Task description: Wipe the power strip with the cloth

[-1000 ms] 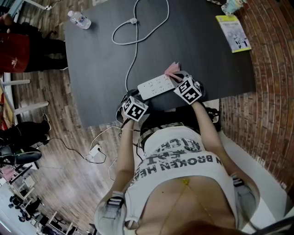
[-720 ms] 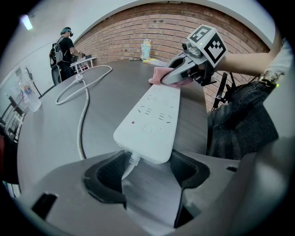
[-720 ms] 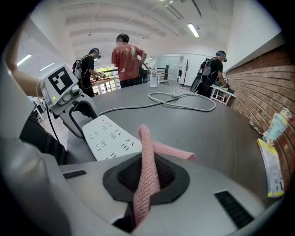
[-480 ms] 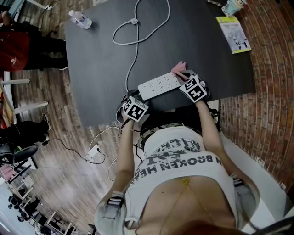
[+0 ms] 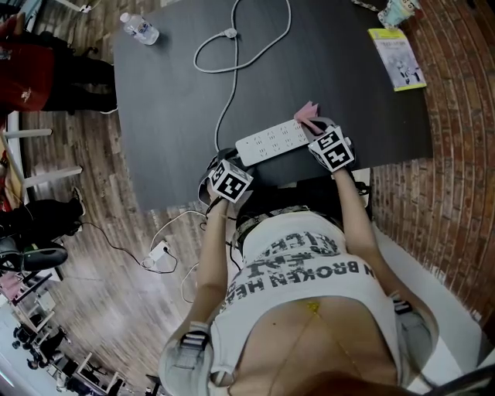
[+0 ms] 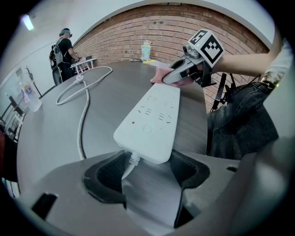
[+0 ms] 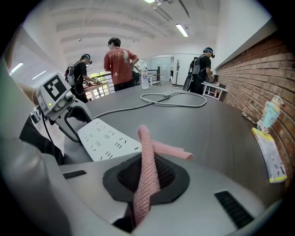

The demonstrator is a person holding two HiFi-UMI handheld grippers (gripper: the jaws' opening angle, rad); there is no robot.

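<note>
The white power strip (image 5: 271, 141) lies on the dark table (image 5: 170, 116) near its front edge, and its cord (image 5: 224, 93) loops away to the far side. My left gripper (image 5: 230, 164) is shut on the strip's cord end (image 6: 146, 124), with a jaw on either side. My right gripper (image 5: 317, 131) is shut on a pink cloth (image 5: 307, 114) just past the strip's right end. In the right gripper view the cloth (image 7: 147, 161) stands up between the jaws, with the strip (image 7: 108, 140) to its left. The left gripper view shows the right gripper (image 6: 177, 76) beyond the strip's far end.
A water bottle (image 5: 140, 29) stands at the table's far left corner. A booklet (image 5: 400, 58) and a small figure cup (image 5: 394, 11) lie at the far right. Several people (image 7: 120, 64) stand beyond the table. A plug adapter (image 5: 160, 254) lies on the wooden floor.
My right gripper has slid rightward with the pink cloth, from over the strip's right part to just past its end. The left gripper still holds the strip's cord end.
</note>
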